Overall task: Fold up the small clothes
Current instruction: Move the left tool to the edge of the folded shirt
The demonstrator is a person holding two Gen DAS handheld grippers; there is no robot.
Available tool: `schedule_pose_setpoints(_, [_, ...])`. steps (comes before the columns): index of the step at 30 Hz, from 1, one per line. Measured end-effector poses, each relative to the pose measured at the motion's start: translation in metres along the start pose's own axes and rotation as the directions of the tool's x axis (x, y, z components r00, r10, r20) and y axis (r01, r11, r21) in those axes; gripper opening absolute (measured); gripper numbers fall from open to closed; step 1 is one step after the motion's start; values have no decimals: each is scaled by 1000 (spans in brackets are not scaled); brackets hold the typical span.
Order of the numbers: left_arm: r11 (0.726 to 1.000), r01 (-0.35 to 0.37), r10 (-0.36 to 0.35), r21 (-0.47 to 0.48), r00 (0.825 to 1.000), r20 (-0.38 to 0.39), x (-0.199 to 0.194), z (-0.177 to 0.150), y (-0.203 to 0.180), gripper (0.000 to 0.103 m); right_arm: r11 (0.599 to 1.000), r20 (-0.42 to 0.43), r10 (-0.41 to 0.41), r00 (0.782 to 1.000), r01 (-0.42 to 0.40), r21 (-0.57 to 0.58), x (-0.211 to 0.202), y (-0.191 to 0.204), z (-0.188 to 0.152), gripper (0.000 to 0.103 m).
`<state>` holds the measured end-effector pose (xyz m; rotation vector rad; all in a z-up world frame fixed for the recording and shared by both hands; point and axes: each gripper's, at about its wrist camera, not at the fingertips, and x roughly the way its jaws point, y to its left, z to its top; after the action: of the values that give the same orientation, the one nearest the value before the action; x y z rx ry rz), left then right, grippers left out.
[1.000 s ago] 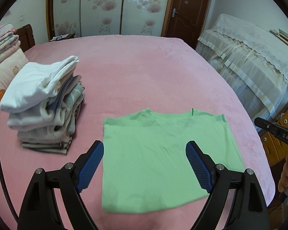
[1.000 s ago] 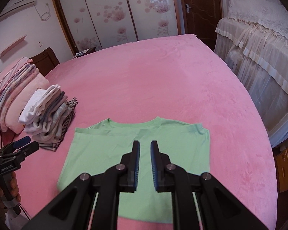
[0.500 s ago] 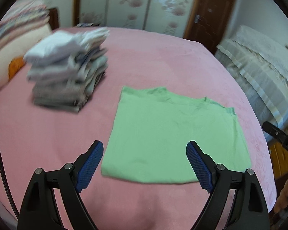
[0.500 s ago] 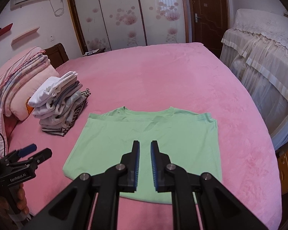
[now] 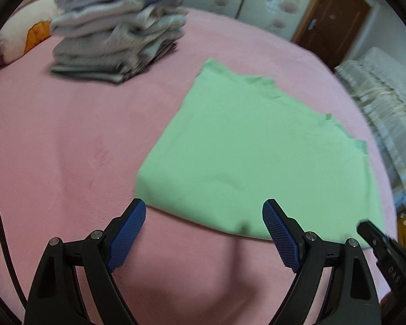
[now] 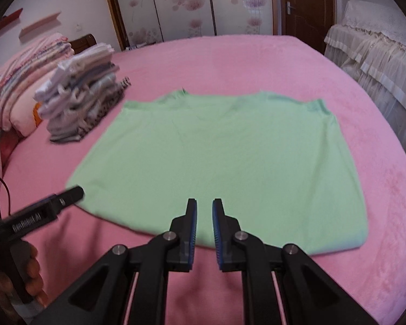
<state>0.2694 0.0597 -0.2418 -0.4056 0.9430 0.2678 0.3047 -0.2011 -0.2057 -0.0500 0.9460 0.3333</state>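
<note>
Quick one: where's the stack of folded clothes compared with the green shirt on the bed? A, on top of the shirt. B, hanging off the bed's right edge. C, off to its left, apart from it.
C: the stack sits on the pink bedspread left of the green shirt, with bare cover between them.

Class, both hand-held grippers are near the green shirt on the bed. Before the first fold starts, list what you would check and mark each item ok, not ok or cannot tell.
1. Green shirt lies flat on the pink bedspread: ok.
2. Left hand-held gripper open for a grasp: ok.
3. Right hand-held gripper open: not ok, nearly shut.
4. Nothing held in either: ok.
5. Stack of folded clothes apart from the shirt: ok.
6. Sleeves tucked under: cannot tell.
</note>
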Motion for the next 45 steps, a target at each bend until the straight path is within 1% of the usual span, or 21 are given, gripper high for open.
schedule_pose_setpoints(4, [997,-74,73,-21,996,-47,21,0,19,87,996,-61,-62,996,65,53,21,-31,-15,11])
schedule_pose_setpoints(6, [995,-100,99,-18,994,-50,24,0,27,87,990,-76,-89,993,96,103,23,-55,-22,11])
schedule_pose_setpoints(8, [993,-119,119,-12,992,-46,25,1,33,87,982,-73,-105,992,115,152,20,-79,-28,8])
schedule_pose_setpoints(10, [992,-127,126,-12,991,-45,26,1,40,87,971,-69,-136,988,146,188,11,-104,-33,8])
schedule_pose_setpoints(12, [992,-128,127,-12,991,-43,25,1,43,87,965,-68,-146,987,158,208,6,-118,-37,7])
schedule_pose_setpoints(13, [991,-131,131,-7,991,-43,25,0,44,87,963,-68,-148,987,159,218,3,-126,-39,5])
schedule_pose_setpoints(17, [990,-142,142,15,989,-36,25,-1,41,87,960,-72,-160,985,172,222,-1,-136,-42,5])
schedule_pose_setpoints(21, [990,-140,139,2,989,-40,21,0,41,87,961,-71,-170,983,181,211,-3,-130,-39,6])
schedule_pose_setpoints(25, [991,-135,135,-10,990,-33,5,1,44,87,965,-37,-137,990,142,220,-13,-120,-32,6])
schedule_pose_setpoints(29, [992,-123,122,-16,992,-16,-16,0,46,87,976,9,-117,993,113,184,-27,-102,-25,6])
schedule_pose_setpoints(34, [998,-52,52,-41,999,-5,-40,-2,41,87,989,67,-53,996,43,140,-44,-73,-11,7])
schedule_pose_setpoints(39, [998,8,-8,-61,1000,-12,-48,-1,30,87,996,116,-11,993,1,90,-57,-43,4,8])
schedule_pose_setpoints(43, [992,66,-69,-111,997,-24,-40,-3,26,87,999,142,10,990,-17,43,-59,-19,12,9])
schedule_pose_setpoints(45, [984,99,-108,-151,993,-53,-26,-7,27,87,999,134,24,991,-27,27,-51,-9,15,9])
